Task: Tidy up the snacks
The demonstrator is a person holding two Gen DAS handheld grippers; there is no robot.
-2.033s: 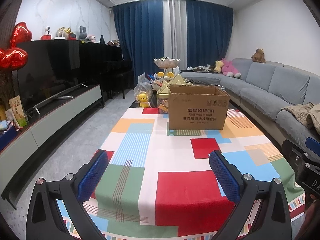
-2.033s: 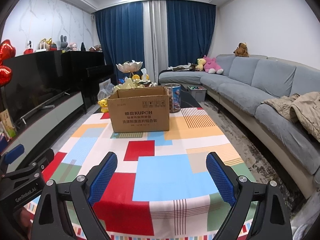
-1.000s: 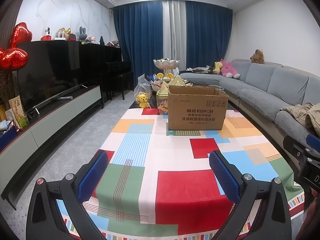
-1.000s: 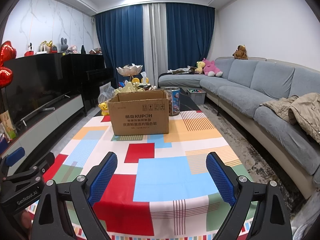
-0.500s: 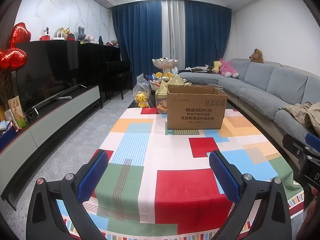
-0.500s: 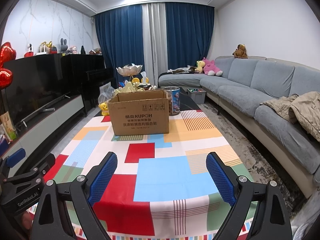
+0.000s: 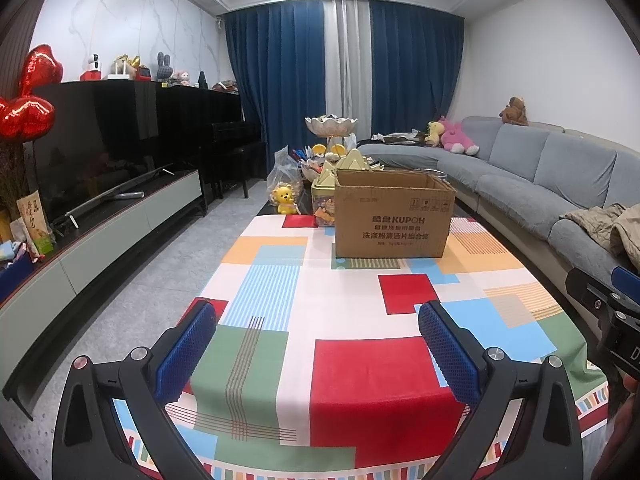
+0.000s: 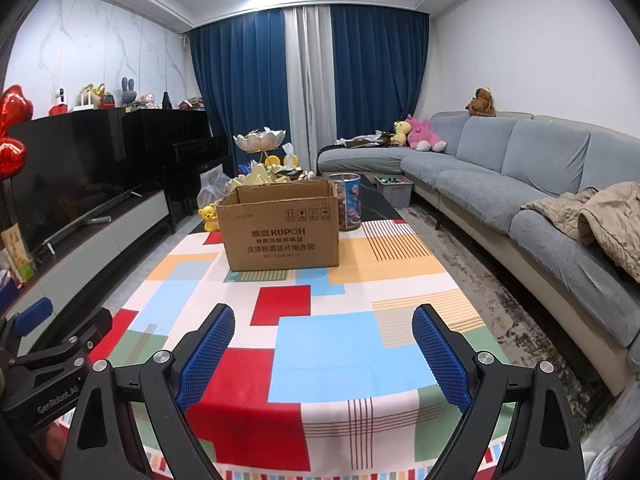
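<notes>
nothing has moved since the earlier frames: both claws hang in the same spots over the near end of the counter. left claw (image 7: 316, 320), low in the left wrist view, stands wide open with nothing between its blue pads. right claw (image 8: 323, 322), low in the right wrist view, is equally wide open and empty.

under both lies the counter (image 7: 352, 380), covered by a cloth of red, blue, green and orange blocks, bare at the near end. toward the centre of each frame, at the far end of the cloth, a brown cardboard box (image 8: 282, 232) stands upright with its flaps open. just behind it, snacks (image 7: 320, 210) crowd the far end, with a clear jar (image 8: 349, 206) to the right of the box and a yellow bear toy (image 7: 285, 200) to its left. a grey sofa (image 8: 520, 184) fills the right of the frame, a black tv cabinet (image 7: 120, 152) the left.
</notes>
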